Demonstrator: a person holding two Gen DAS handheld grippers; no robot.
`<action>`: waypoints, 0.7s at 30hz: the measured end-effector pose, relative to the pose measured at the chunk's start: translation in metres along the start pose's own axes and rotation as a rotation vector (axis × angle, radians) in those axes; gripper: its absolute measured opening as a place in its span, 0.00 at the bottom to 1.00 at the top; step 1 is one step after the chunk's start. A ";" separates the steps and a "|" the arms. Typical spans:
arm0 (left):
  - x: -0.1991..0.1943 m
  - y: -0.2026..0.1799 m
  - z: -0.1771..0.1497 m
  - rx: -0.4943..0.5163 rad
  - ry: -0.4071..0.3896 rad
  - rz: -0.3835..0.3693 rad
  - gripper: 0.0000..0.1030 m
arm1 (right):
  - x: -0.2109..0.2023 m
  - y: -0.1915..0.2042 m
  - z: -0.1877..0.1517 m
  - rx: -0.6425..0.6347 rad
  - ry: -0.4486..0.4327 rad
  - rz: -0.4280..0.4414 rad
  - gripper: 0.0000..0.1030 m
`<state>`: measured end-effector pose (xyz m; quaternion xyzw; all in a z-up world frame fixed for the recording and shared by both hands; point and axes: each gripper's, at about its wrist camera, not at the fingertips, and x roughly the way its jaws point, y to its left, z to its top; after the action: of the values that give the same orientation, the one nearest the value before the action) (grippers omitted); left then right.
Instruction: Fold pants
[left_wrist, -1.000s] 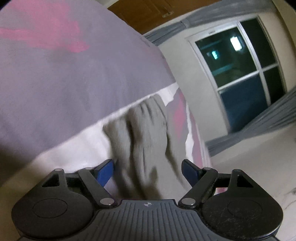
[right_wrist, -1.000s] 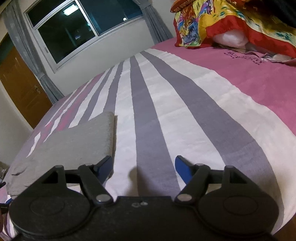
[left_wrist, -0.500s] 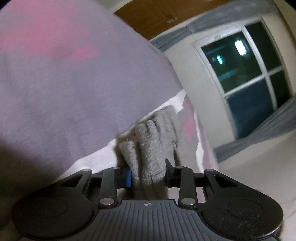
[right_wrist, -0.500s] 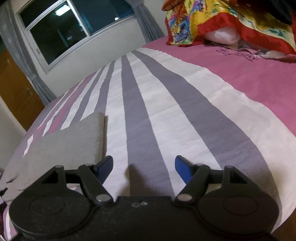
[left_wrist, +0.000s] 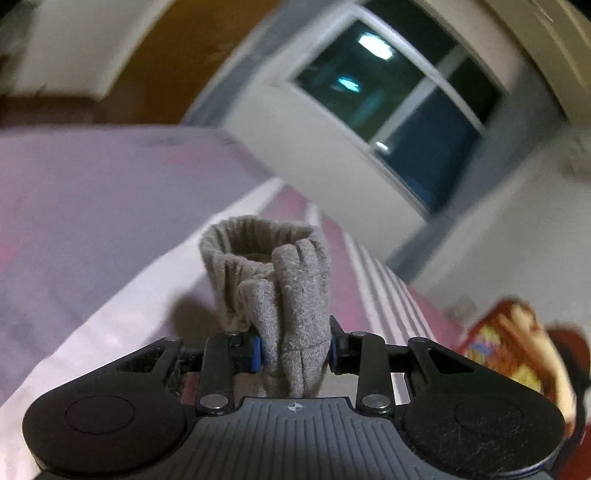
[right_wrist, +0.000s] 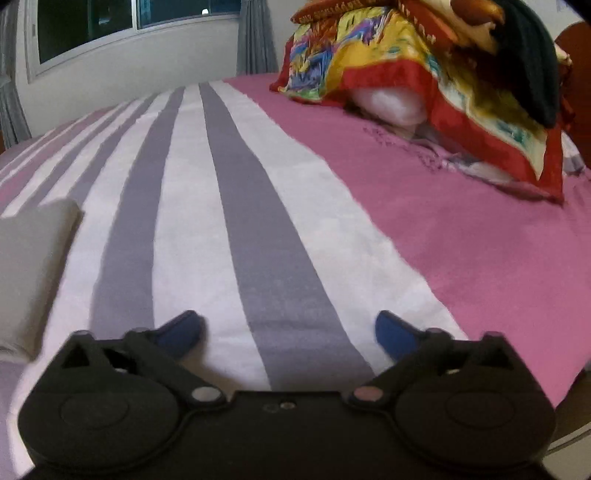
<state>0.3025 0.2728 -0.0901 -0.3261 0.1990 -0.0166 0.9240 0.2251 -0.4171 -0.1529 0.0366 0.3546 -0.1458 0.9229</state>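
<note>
Left wrist view: left gripper (left_wrist: 295, 350) clamped on bunched end of grey pants (left_wrist: 275, 280), raised above striped bed (right_wrist: 258, 229); mid-fold; next, carrying across onto pants. Right gripper (right_wrist: 288, 330) just widened, empty

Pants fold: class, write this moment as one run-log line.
left claw: shut on grey pants | right claw: open, empty | bedspread: beneath

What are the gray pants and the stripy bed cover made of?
The gray pants look like soft knit, maybe fleece: fuzzy surface, ribbed bunched edge. The bed cover looks like matte woven cloth, perhaps cotton: flat, no shine, slightly nubby stripes.
</note>
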 end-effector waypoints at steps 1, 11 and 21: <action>0.005 -0.020 0.004 0.044 0.006 -0.017 0.31 | -0.001 0.004 -0.004 -0.011 -0.014 -0.017 1.00; 0.067 -0.197 -0.047 0.333 0.180 -0.210 0.31 | -0.003 0.000 -0.005 0.026 -0.038 -0.003 1.00; 0.097 -0.285 -0.174 0.599 0.373 -0.279 0.31 | -0.003 -0.009 -0.007 0.060 -0.052 0.035 1.00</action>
<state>0.3544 -0.0707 -0.0745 -0.0566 0.3039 -0.2587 0.9152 0.2162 -0.4243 -0.1556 0.0670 0.3254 -0.1409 0.9326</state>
